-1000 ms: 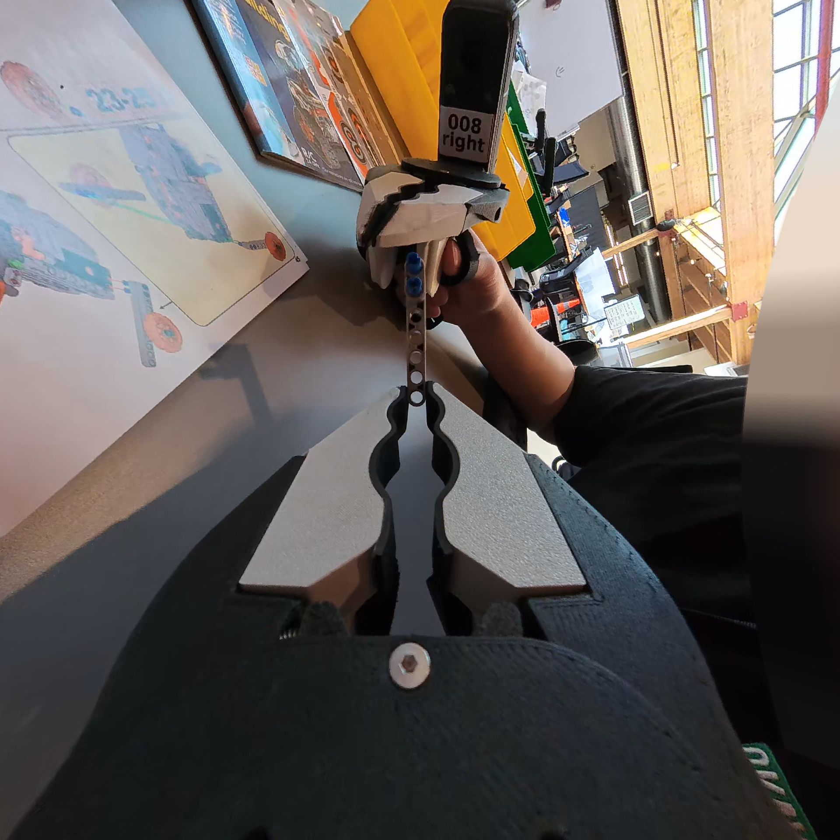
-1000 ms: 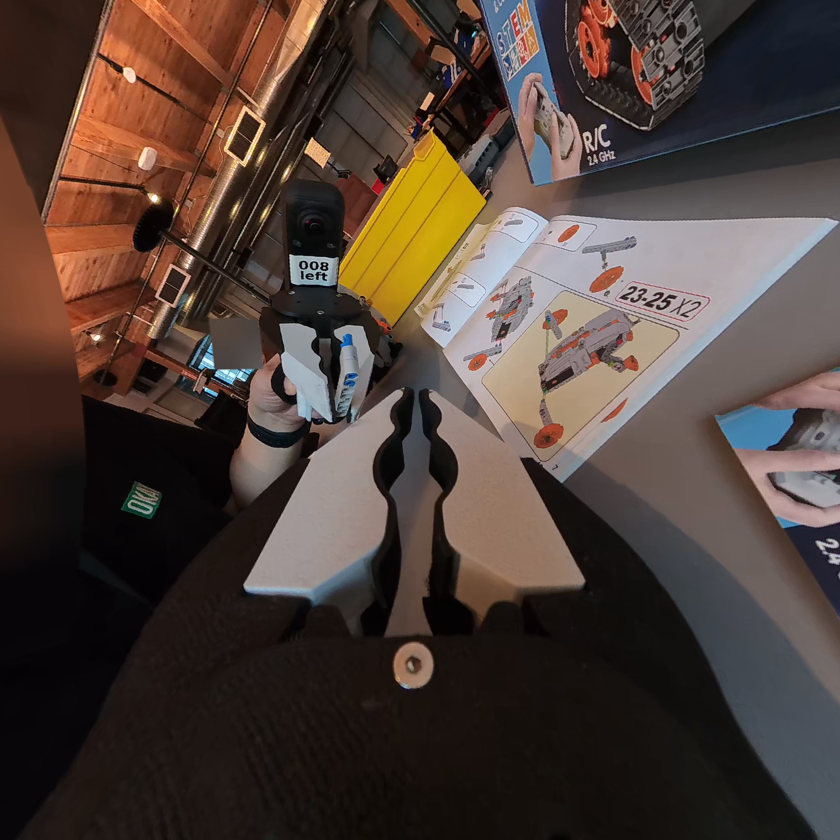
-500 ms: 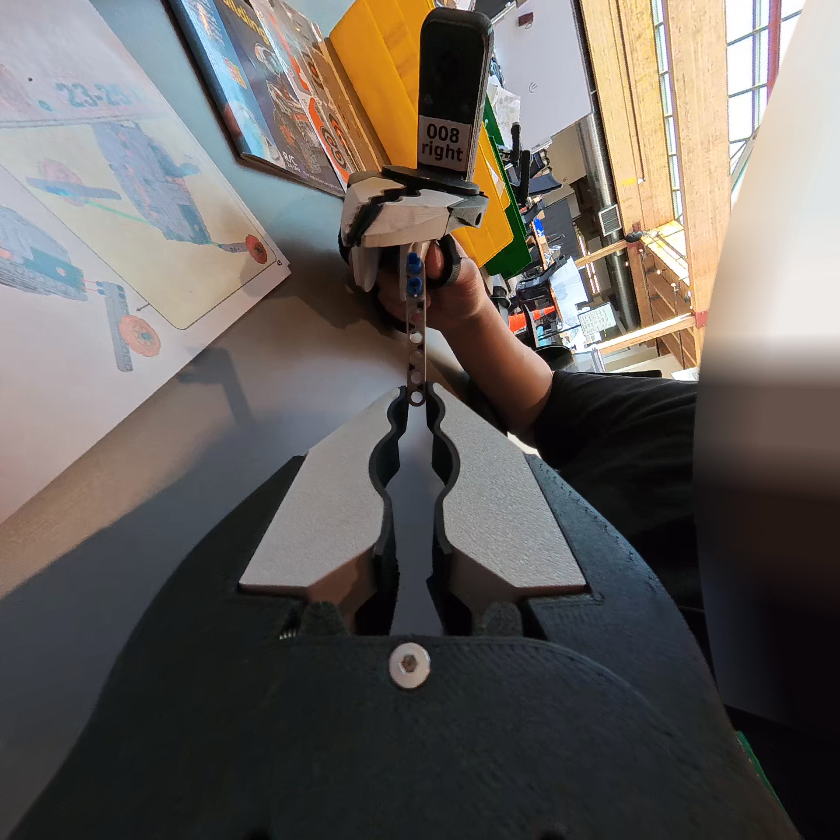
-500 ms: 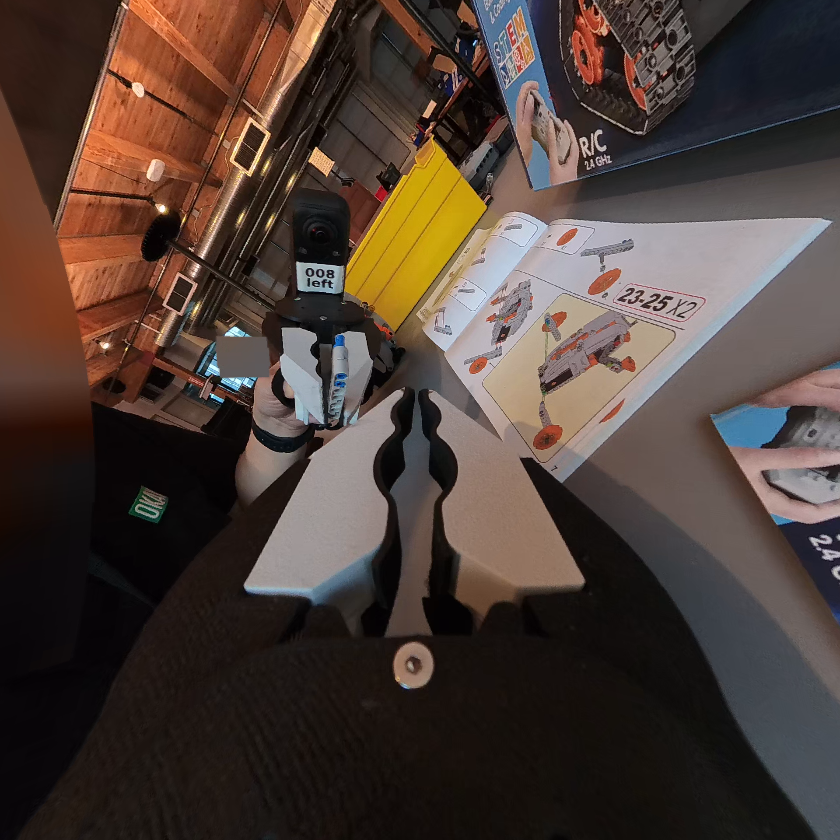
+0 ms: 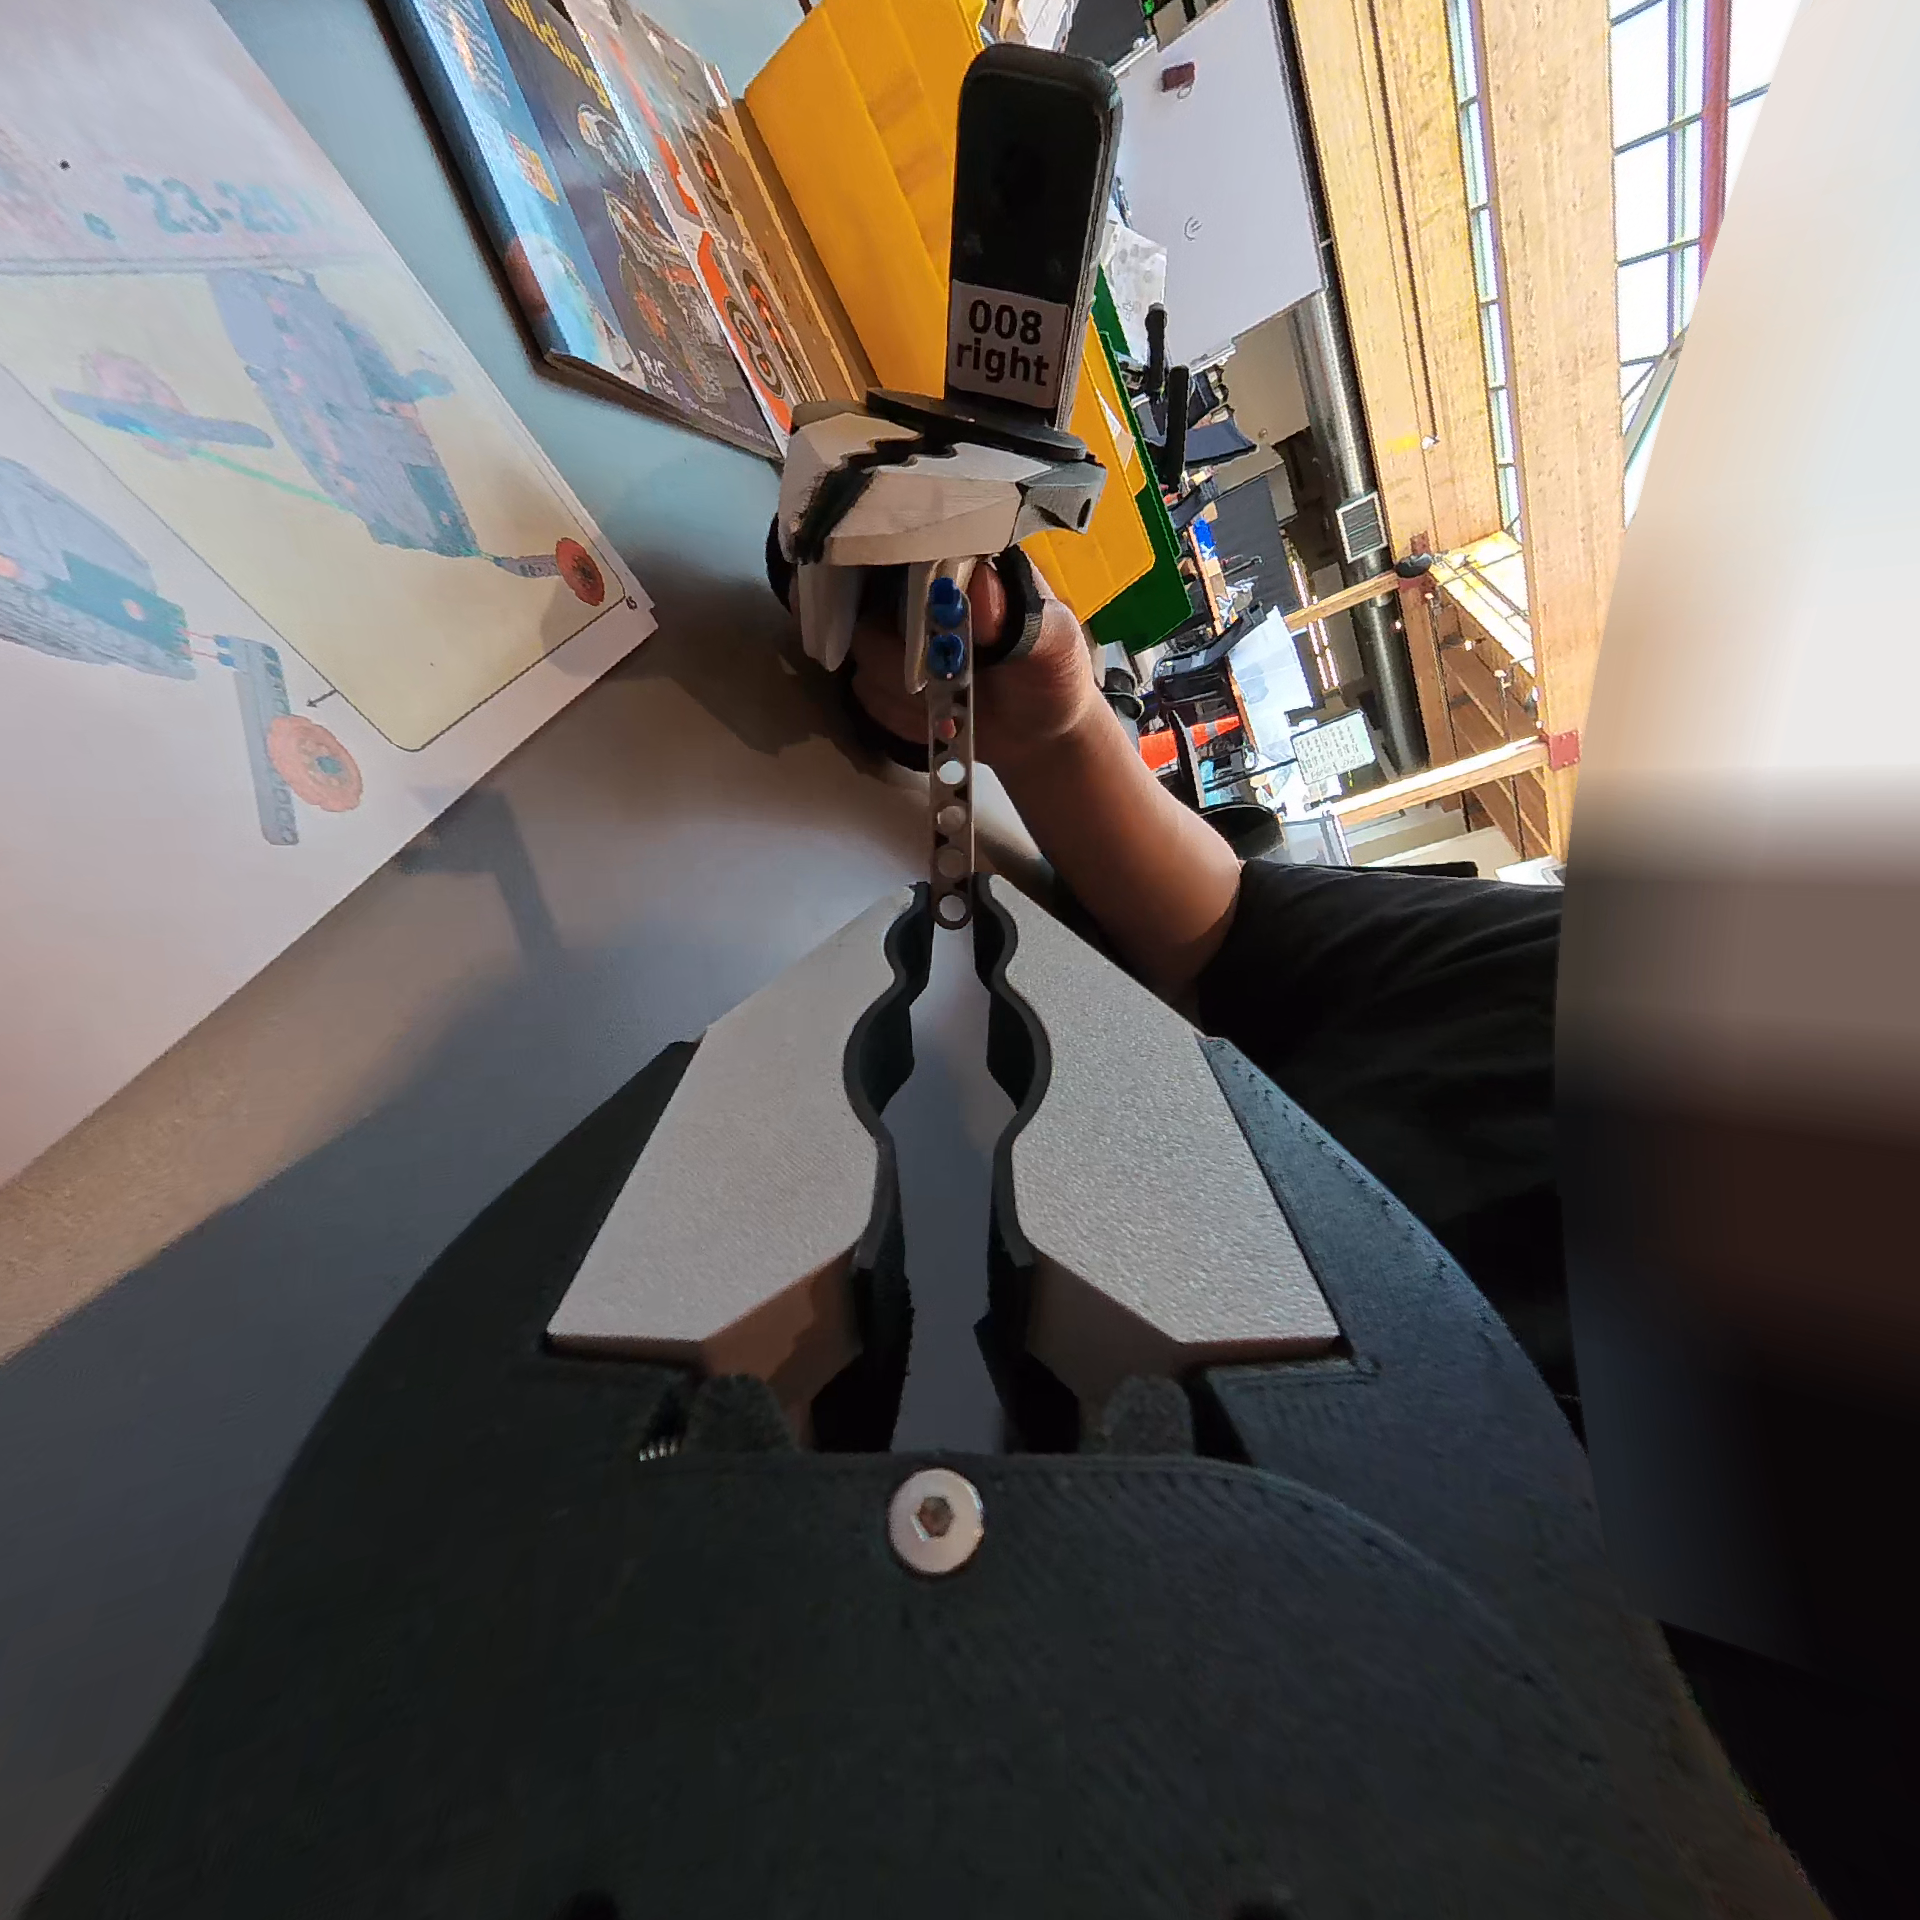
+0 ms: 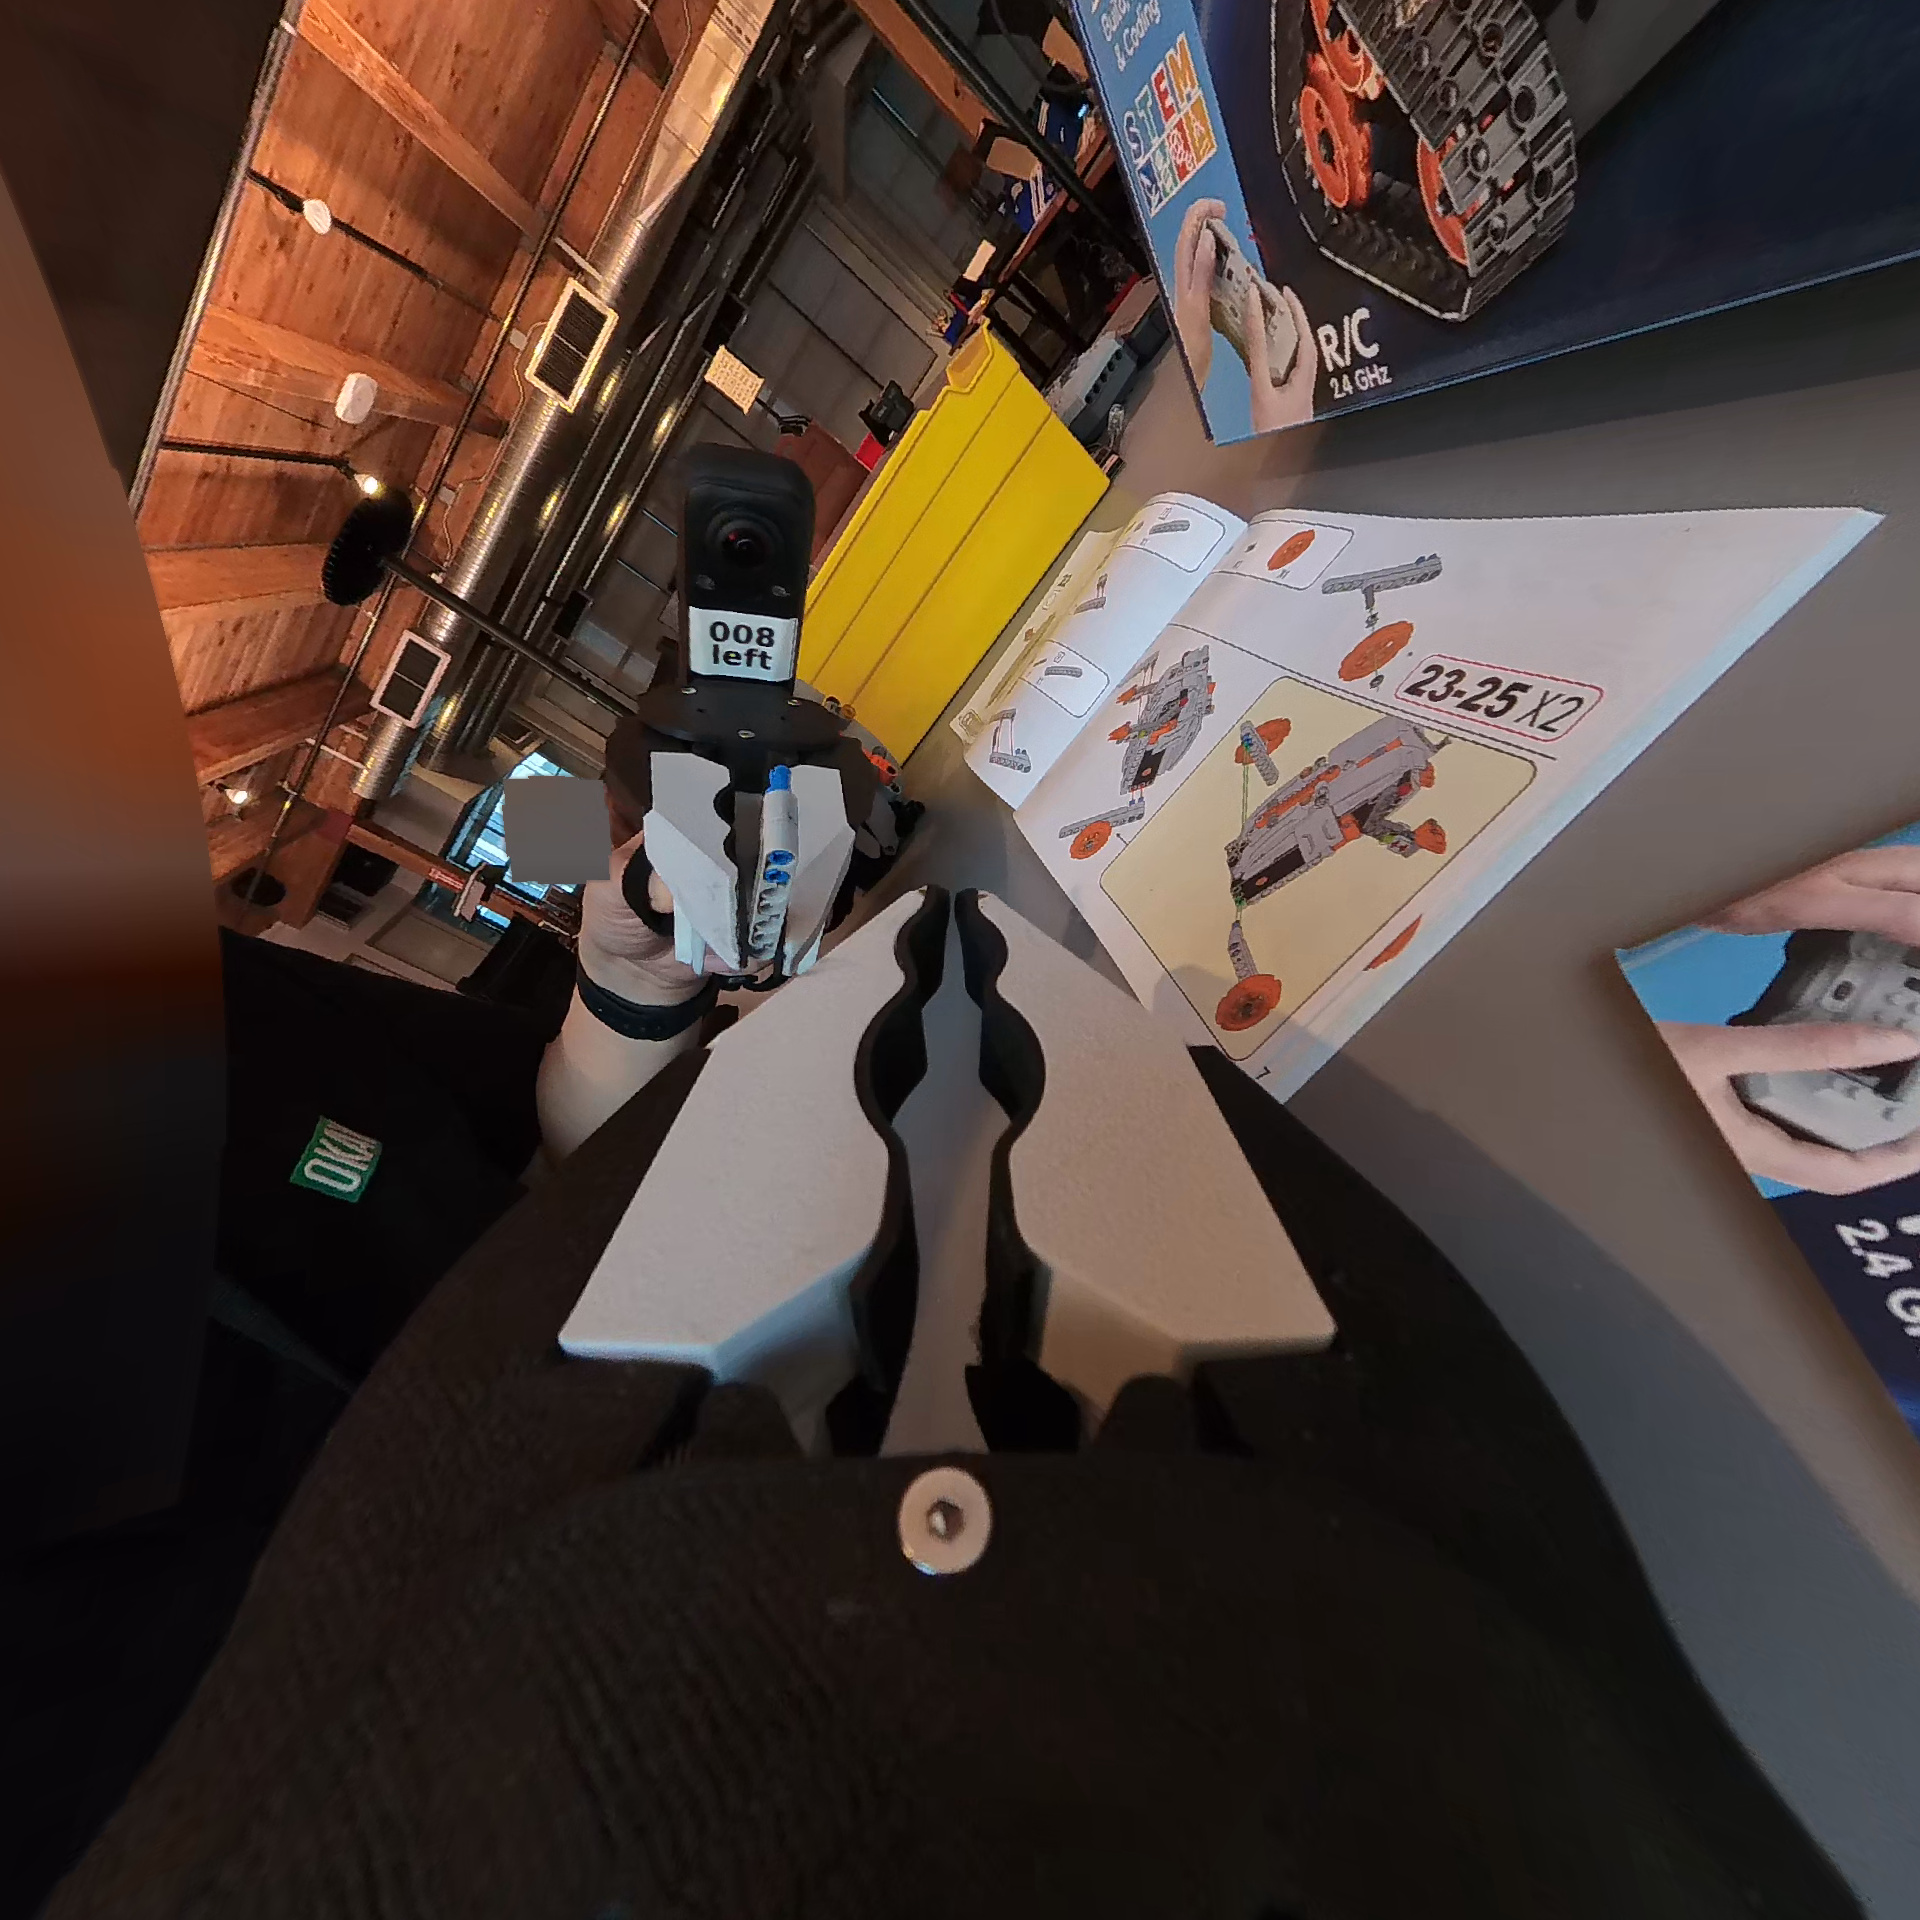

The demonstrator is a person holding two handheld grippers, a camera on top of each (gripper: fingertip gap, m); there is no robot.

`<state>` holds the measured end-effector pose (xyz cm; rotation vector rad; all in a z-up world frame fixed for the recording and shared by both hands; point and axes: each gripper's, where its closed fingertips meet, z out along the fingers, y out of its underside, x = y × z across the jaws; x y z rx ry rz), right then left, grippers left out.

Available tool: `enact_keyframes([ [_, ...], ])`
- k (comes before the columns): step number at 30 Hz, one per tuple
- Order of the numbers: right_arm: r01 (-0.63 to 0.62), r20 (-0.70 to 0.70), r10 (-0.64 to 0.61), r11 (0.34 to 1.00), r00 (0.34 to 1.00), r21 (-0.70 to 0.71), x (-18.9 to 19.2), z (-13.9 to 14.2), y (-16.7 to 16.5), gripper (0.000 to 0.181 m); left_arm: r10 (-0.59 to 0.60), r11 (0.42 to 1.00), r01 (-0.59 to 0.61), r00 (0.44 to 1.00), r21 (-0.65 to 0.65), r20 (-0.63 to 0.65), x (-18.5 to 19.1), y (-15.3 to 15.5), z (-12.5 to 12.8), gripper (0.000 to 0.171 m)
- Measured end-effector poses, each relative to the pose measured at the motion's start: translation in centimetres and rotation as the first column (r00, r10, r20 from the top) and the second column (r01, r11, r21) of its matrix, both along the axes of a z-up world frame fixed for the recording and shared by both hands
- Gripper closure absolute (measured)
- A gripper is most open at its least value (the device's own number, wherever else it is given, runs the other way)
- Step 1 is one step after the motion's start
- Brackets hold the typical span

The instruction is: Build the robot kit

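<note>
My left gripper [image 5: 951, 906] is shut on the near end of a thin grey beam [image 5: 952, 790] with a row of holes and two blue pins at its far end. It holds the beam in the air over the grey table [image 5: 582, 935]. The beam's far end lies in line with my right gripper [image 5: 831, 561], which a hand holds just beyond it. In the right wrist view my right gripper [image 6: 951, 896] has its jaws nearly together with nothing between them. The left gripper [image 6: 743, 935] and its beam [image 6: 774, 862] are to its upper left, apart from it.
An open instruction booklet [image 6: 1403, 779] lies flat on the table [image 6: 1558, 1299], also in the left wrist view [image 5: 260, 520]. A printed toy box [image 6: 1507, 187] stands behind it and a yellow bin [image 6: 956, 540] beside it. Another printed box [image 6: 1818, 1039] lies at the right. A person's forearm [image 5: 1122, 810] is close by. Spacing between my two grippers at the tips: around 8 cm.
Both grippers have drifted only slightly against the background. The left gripper still holds the beam the same way, and the right gripper stays shut.
</note>
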<state>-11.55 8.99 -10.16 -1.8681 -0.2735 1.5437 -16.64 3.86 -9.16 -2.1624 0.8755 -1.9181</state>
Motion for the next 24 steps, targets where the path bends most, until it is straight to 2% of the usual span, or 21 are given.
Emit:
enact_keyframes([
  [24, 0.004, 0.001, -0.004, 1.0, 1.0, 0.0, 0.0, 0.0, 0.1, 0.181, 0.017, 0.994, -0.005, 0.994, -0.105, 0.109, -0.2, 0.4, 1.5, 0.166],
])
